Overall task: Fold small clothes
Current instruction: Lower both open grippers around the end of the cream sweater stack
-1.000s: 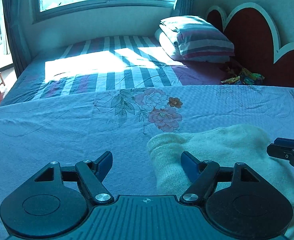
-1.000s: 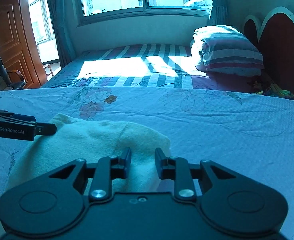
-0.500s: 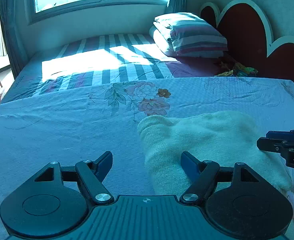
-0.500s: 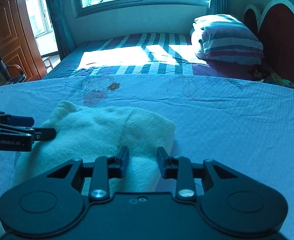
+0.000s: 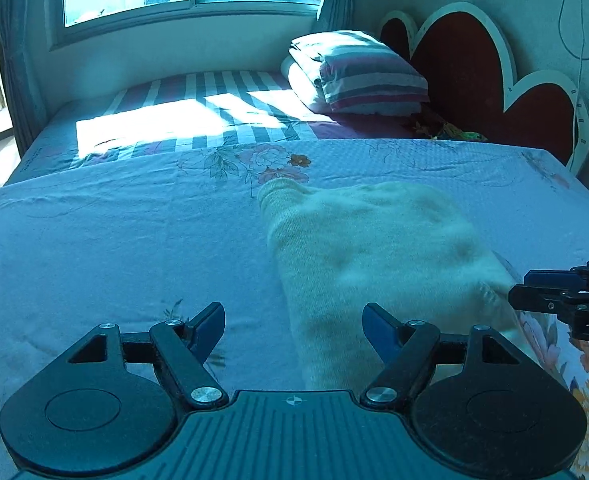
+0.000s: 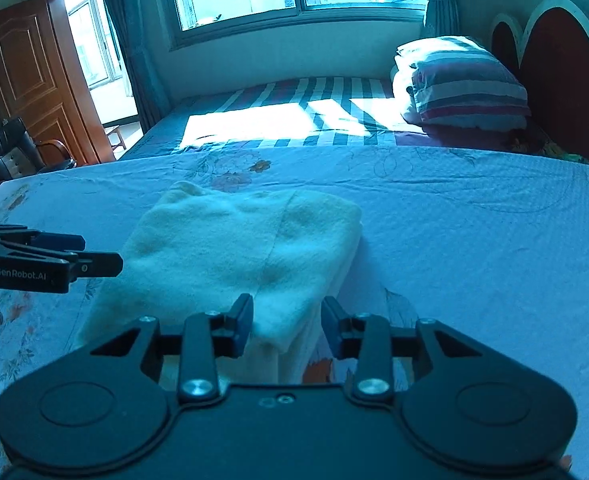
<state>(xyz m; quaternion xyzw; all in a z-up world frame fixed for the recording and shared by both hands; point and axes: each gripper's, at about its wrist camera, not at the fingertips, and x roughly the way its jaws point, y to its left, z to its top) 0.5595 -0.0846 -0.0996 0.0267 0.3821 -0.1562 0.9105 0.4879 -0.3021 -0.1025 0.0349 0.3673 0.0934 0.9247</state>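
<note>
**Folded cream garment on bed, both grippers off it**

Cream knit garment (image 5: 378, 248) lies folded flat on the floral bedsheet (image 5: 114, 240), near the bed's front edge. Left gripper (image 5: 293, 322): jaws wide apart, holding nothing, right finger over the garment's near-left edge. Right gripper (image 6: 286, 322): jaws apart, near corner of the cloth between them, not pinched. Striped pillow (image 6: 462, 84) well behind, by the headboard (image 5: 466, 64).

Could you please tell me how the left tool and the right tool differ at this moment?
The left tool is spread wide, while the right tool shows a narrower gap. The cream garment lies beside the left tool's right finger, but between the right tool's fingers. Both are open, gripping nothing.
</note>
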